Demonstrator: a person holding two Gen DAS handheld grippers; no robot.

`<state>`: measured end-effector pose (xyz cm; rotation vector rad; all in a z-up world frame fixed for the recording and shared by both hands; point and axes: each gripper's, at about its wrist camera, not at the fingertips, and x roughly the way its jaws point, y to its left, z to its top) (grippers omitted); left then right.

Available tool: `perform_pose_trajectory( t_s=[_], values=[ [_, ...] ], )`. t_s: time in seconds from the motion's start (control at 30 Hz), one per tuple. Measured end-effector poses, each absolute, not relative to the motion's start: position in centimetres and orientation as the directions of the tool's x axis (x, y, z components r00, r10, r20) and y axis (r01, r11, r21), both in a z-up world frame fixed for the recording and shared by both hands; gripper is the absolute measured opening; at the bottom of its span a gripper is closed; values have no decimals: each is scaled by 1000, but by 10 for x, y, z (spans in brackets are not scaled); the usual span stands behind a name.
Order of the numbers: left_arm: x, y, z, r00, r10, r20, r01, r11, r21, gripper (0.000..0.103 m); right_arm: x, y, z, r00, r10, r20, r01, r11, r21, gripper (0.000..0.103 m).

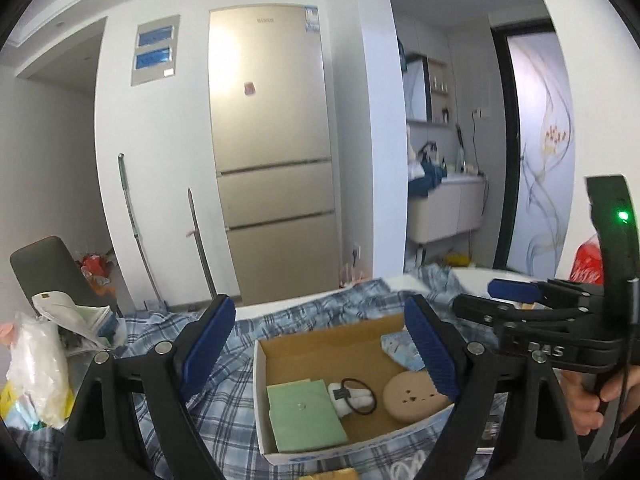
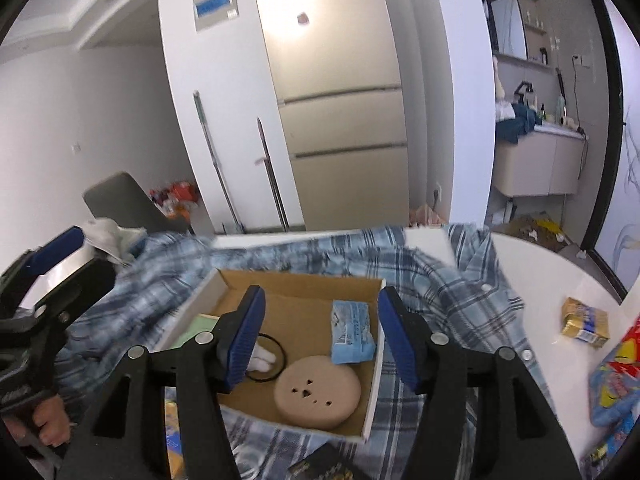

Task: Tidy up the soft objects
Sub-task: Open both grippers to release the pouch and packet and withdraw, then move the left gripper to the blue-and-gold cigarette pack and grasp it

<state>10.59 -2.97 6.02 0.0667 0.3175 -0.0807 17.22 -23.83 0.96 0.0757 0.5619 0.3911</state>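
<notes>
An open cardboard box lies on a blue plaid cloth. In it are a green pad, a small white plush with a black hair band, a tan round sponge and a light blue tissue pack. My left gripper is open and empty above the box. My right gripper is open and empty above the box; it also shows in the left wrist view.
A white table carries a gold packet and a colourful snack bag at the right. Plastic bags and papers lie at the left. A grey chair, a fridge and two mop handles stand behind.
</notes>
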Motion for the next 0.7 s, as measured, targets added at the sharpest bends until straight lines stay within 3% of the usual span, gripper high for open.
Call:
perform_pose_trajectory(
  t_s=[0.17,0.23,0.27,0.37,0.43,0.5,0.53,0.6,0.7],
  values=[
    [63,-31,74,964,-80,-254,92,995,36,89,127,-252,31,806,400,-436,-360,916,177,60],
    [43,-32,74,972,-86,-218,92,996,19,94,111,-254,33,813,407,-415,-371,913,169,60],
    [36,-32,74,974,-89,-208,94,995,14,103,103,-255,33,817,409,-407,-376,912,162,60],
    [14,-32,69,983,-89,-163,91,996,4,103,84,-256,29,835,400,-377,-382,916,125,63],
    [4,-30,63,986,-88,-144,88,996,-6,103,76,-256,24,855,381,-352,-374,923,92,67],
    [1,-27,55,987,-84,-137,82,996,-20,103,65,-256,16,901,312,-300,-317,948,35,86],
    [3,-26,49,985,-79,-150,77,997,-21,103,62,-256,12,916,287,-279,-294,956,18,90],
    [8,-25,42,981,-76,-180,74,997,-21,103,62,-257,4,919,283,-275,-290,957,15,90],
    [14,-21,25,983,-41,-180,37,999,-25,103,69,-261,-10,914,283,-291,-287,957,31,101]
  ],
)
